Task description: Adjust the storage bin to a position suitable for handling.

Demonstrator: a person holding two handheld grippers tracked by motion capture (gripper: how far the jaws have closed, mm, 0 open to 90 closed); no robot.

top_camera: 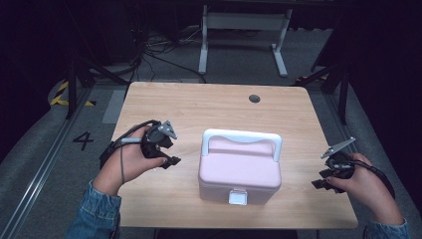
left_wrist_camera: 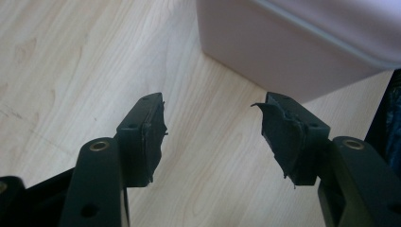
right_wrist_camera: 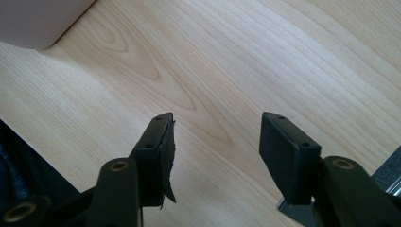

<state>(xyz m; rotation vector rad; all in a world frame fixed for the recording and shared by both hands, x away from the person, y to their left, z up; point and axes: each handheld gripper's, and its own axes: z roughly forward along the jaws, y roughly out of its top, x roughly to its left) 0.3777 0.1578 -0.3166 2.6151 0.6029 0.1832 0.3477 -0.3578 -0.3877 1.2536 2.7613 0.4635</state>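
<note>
While the pink lidded box (top_camera: 239, 172) sits near the middle of the wooden table (top_camera: 209, 104), its white handle (top_camera: 242, 138) lying across the lid and a white latch (top_camera: 237, 197) on the side facing the person, both grippers flank it. Left of the box, the left gripper (top_camera: 167, 162) hangs with jaws spread, nothing between them. Right of the box, well apart, the right gripper (top_camera: 322, 182) is also spread and empty, seemingly low over the table.

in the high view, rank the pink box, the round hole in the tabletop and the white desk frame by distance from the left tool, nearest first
1. pink box, just right of the left tool, mid-table.
2. round hole, far right part of the tabletop.
3. white desk frame, on the floor beyond the table.
</note>
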